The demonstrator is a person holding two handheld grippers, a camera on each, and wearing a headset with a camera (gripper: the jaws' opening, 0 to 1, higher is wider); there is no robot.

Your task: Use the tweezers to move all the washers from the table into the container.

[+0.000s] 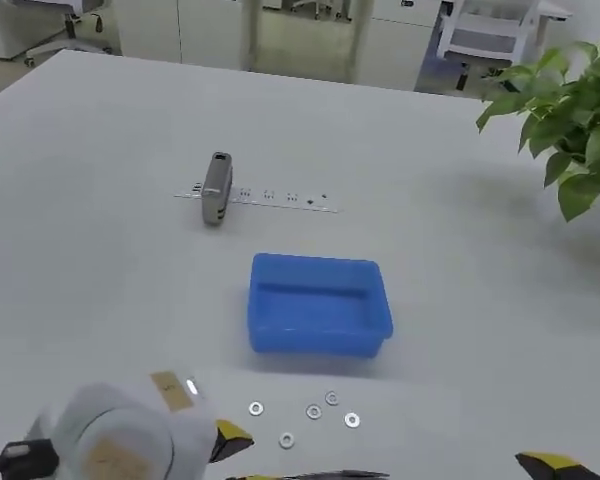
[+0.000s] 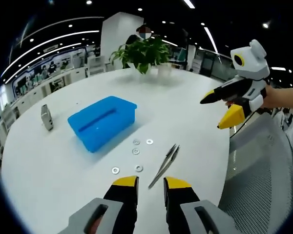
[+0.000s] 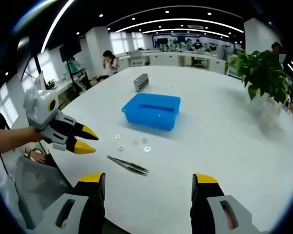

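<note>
Several small metal washers (image 1: 313,411) lie loose on the white table in front of a blue container (image 1: 318,305). Thin metal tweezers (image 2: 164,165) rest flat on the table just nearer than the washers (image 2: 136,151), untouched. My left gripper (image 2: 151,184) hovers low behind the tweezers, its jaws a little apart with nothing between them. My right gripper (image 3: 149,179) is held wide open and empty, back from the tweezers (image 3: 128,165) and the washers (image 3: 135,143). The container (image 3: 152,110) looks empty. In the head view the left gripper (image 1: 230,437) sits at the lower left.
A grey block-shaped device (image 1: 216,187) stands beyond the container, next to a flat strip with small marks (image 1: 270,196). A leafy plant (image 1: 570,120) overhangs the table's far right. Office chairs (image 1: 485,35) stand past the far edge.
</note>
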